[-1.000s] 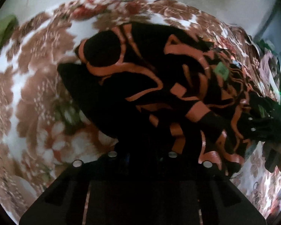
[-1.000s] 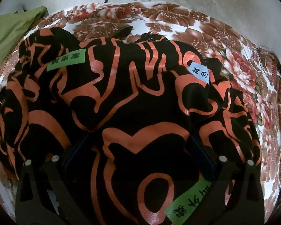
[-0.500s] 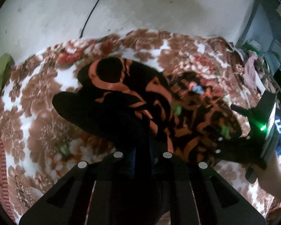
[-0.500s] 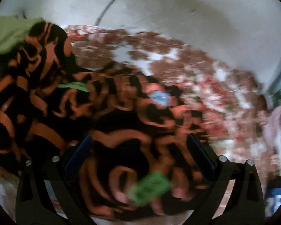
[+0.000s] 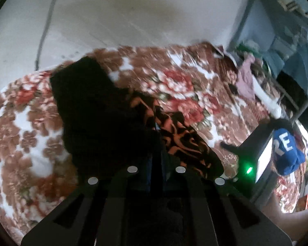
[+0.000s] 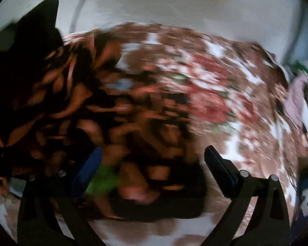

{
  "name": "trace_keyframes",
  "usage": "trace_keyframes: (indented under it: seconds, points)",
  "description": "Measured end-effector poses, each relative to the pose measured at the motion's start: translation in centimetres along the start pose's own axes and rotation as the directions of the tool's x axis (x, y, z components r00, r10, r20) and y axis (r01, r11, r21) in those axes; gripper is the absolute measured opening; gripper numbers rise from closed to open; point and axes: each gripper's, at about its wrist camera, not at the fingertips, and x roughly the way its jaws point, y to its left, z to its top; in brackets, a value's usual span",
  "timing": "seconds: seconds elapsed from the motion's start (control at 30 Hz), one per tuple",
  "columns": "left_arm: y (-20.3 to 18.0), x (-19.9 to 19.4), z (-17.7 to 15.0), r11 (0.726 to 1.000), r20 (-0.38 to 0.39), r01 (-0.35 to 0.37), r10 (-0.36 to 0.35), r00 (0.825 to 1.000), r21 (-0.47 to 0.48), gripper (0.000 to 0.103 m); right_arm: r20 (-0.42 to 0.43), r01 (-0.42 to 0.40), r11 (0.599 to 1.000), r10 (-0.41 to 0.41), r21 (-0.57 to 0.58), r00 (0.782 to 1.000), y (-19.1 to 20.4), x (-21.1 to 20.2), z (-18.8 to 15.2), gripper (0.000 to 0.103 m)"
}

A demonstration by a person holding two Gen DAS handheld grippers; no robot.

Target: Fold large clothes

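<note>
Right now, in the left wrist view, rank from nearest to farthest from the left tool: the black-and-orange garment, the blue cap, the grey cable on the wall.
1. black-and-orange garment: clamped in the left tool.
2. blue cap: low at the right edge.
3. grey cable: upper left, on the far wall.

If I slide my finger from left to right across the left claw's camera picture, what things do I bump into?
Grey cable on the wall → black garment with orange swirls → brown-and-red flowered blanket → pink cloth → blue cloth with white letters.
</note>
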Motion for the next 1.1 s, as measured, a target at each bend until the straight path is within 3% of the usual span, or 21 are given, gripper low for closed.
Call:
trace_keyframes:
  seconds: [0.1,0.27,0.33,0.4,0.5,0.57,0.63,0.7,0.8,0.93,1.0,1.1]
  points:
    - [-1.9,2.7,-0.1,1.000,-0.044,0.013,-0.013,0.999,0.007,0.005,-0.050,-0.038,0.995,0.042,0.087,0.998,-3.1,1.6,-0.3,0.098]
    - [-5.3,6.3,-1.2,0.998,-0.089,0.055,-0.056,0.994,-0.013,0.004,-0.039,-0.058,0.995,0.062,0.081,0.997,-5.6,1.5,-0.7,0.098]
    - [-6.8,8.2,-1.6,0.996,-0.110,0.083,-0.086,0.990,-0.028,0.001,-0.034,-0.021,0.997,0.023,0.074,0.999,-6.8,1.3,-0.8,0.098]
    - [-8.6,10.2,-1.5,0.984,-0.130,0.167,-0.175,0.976,-0.069,0.000,-0.022,-0.001,0.995,0.003,0.097,1.000,-9.3,0.8,-0.9,0.098]
    - [-12.5,13.4,-0.6,0.997,-0.137,0.070,-0.065,0.988,0.034,0.000,-0.033,0.019,0.989,-0.015,0.145,0.999,-12.1,0.9,-1.2,0.098]
    - [-12.3,13.6,-0.5,0.993,-0.138,0.113,-0.115,0.984,-0.026,0.000,-0.047,0.010,0.986,-0.002,0.168,0.999,-13.0,1.2,-1.7,0.098]
    - [-12.4,12.0,-0.7,0.994,-0.114,0.112,-0.109,0.987,0.013,0.000,-0.048,-0.006,0.986,0.014,0.167,0.999,-13.0,1.1,-2.0,0.098]
    - [-11.7,9.7,-1.7,0.995,-0.100,0.064,-0.056,0.993,0.081,0.000,-0.041,-0.023,0.988,0.030,0.153,0.999,-12.2,0.7,-2.2,0.098]
    - [-9.2,5.9,-2.8,0.995,-0.072,-0.004,0.011,0.997,0.099,0.000,-0.021,-0.056,0.989,0.059,0.136,0.998,-10.4,0.0,-2.1,0.098]
    - [-4.1,1.7,-4.5,0.998,-0.055,-0.068,0.068,0.996,0.000,0.001,-0.020,-0.102,0.992,0.104,0.075,0.994,-6.4,-0.5,-1.8,0.098]
    - [-0.4,0.2,-6.3,0.988,-0.071,-0.137,0.132,0.989,-0.067,0.001,-0.016,-0.119,0.992,0.120,0.048,0.993,-4.5,-1.0,-1.4,0.098]
    - [4.1,-1.2,-8.5,0.967,-0.101,-0.182,0.166,0.981,-0.178,0.001,-0.009,-0.135,0.991,0.135,0.008,0.991,-2.1,-1.7,-0.8,0.098]
